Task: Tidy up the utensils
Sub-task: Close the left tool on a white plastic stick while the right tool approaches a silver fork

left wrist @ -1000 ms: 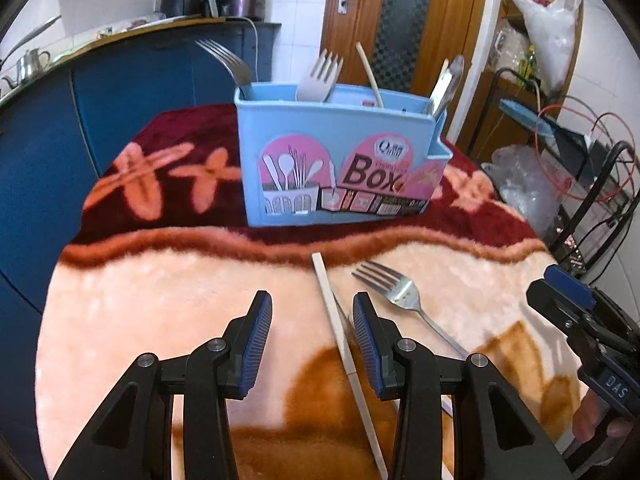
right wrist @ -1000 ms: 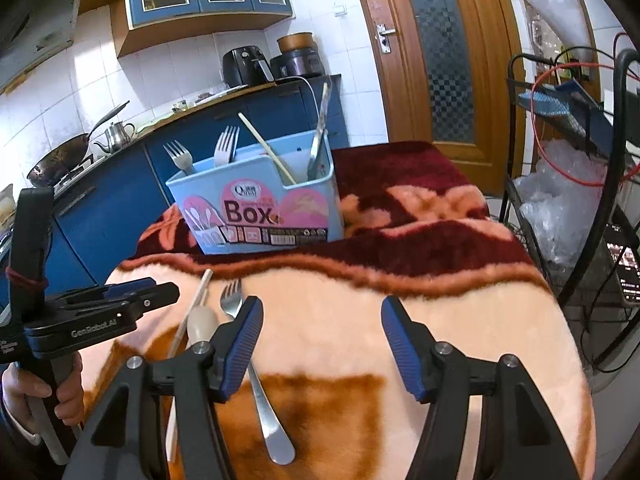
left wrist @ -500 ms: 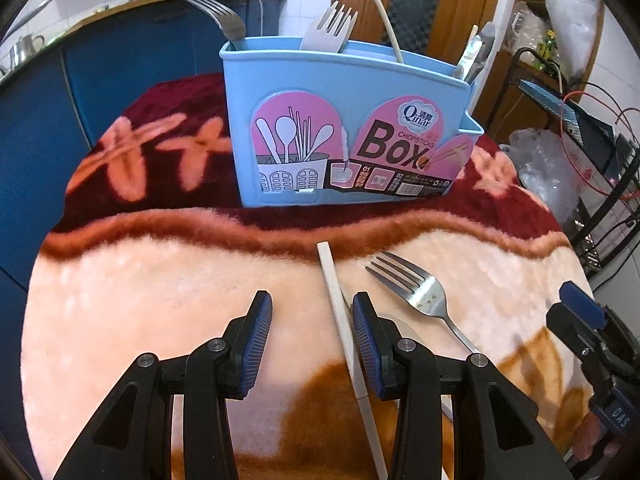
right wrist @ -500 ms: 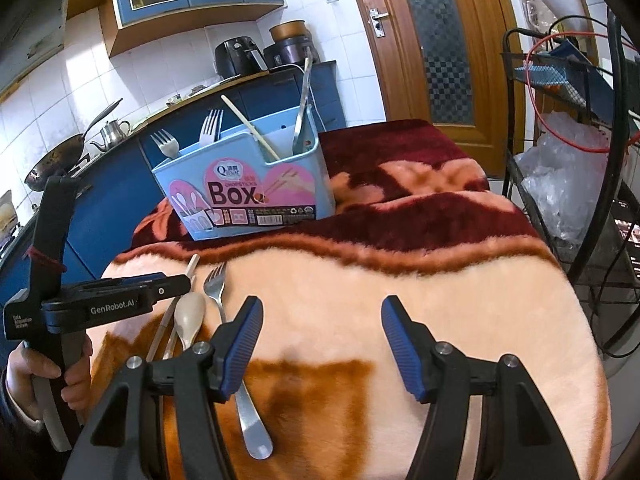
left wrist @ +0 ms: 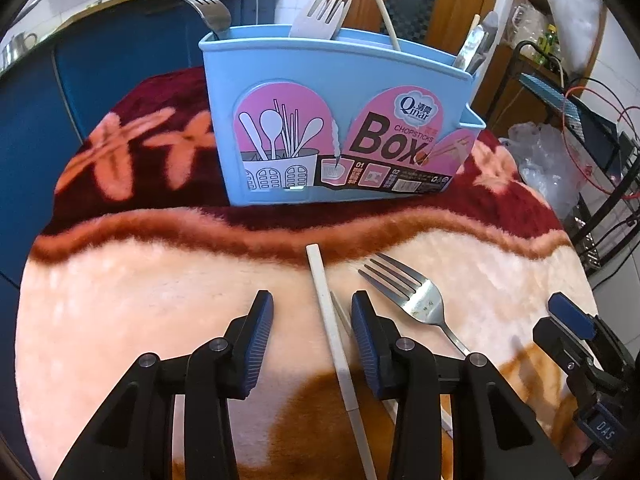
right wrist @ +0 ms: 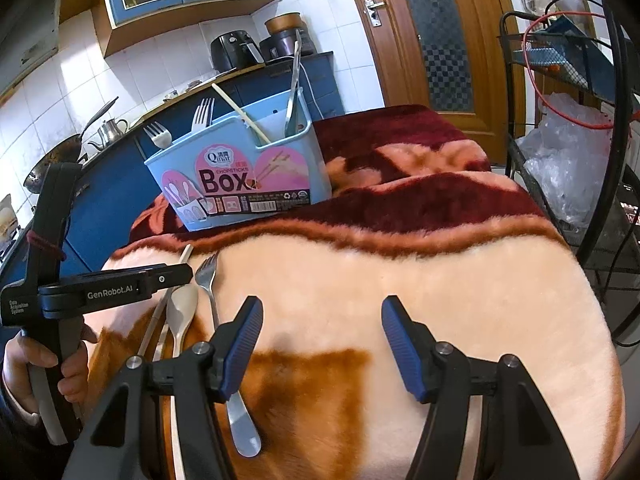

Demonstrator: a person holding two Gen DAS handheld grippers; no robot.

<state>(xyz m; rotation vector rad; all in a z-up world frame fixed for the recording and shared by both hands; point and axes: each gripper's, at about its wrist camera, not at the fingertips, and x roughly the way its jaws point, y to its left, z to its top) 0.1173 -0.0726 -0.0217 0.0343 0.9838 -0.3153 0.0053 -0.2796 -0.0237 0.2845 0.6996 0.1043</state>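
Plush blanket (left wrist: pixel 120 320), square chopstick (left wrist: pixel 328 320), steel fork (left wrist: pixel 416 296)

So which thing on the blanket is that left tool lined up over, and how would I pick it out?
Find the blue utensil box standing on the blanket. Just in front of it lie loose utensils; the pale chopstick runs between the open fingers of the left gripper. Unlike the metal fork to its right, it is a plain, straight, cream stick with no tines.
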